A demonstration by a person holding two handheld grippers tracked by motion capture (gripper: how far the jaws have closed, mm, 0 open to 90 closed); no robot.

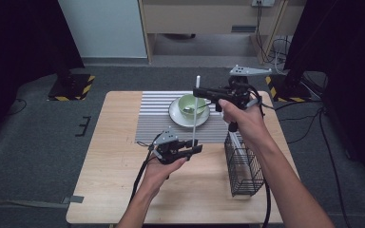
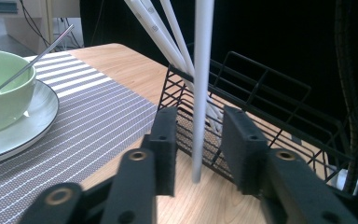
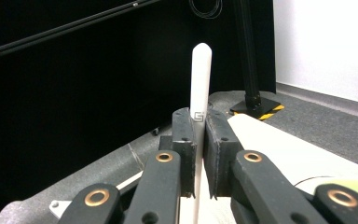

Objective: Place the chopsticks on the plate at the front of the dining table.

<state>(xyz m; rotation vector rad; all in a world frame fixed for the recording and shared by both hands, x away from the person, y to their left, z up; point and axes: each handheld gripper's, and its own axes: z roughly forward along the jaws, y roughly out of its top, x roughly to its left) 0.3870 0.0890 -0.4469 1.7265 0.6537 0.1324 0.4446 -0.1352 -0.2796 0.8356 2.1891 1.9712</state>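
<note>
A long white stick (image 1: 196, 111) stands upright above the table's middle. My right gripper (image 1: 197, 90) is shut on its upper part, and in the right gripper view the pads (image 3: 186, 140) press both sides of the stick (image 3: 200, 74). My left gripper (image 1: 197, 148) sits low at the stick's bottom end. In the left gripper view the stick (image 2: 201, 84) hangs between that gripper's (image 2: 199, 144) jaws with a gap on each side, so it is open. More white sticks (image 2: 161, 32) lean out of a black wire basket (image 1: 244, 164) at the right.
A green bowl (image 1: 190, 103) with a metal spoon (image 2: 32, 60) sits on a grey plate (image 1: 178, 118) on a striped placemat (image 1: 154, 118). The wire basket (image 2: 270, 102) stands just behind the left gripper's jaws. The wooden table (image 1: 114, 180) has bare room at the left.
</note>
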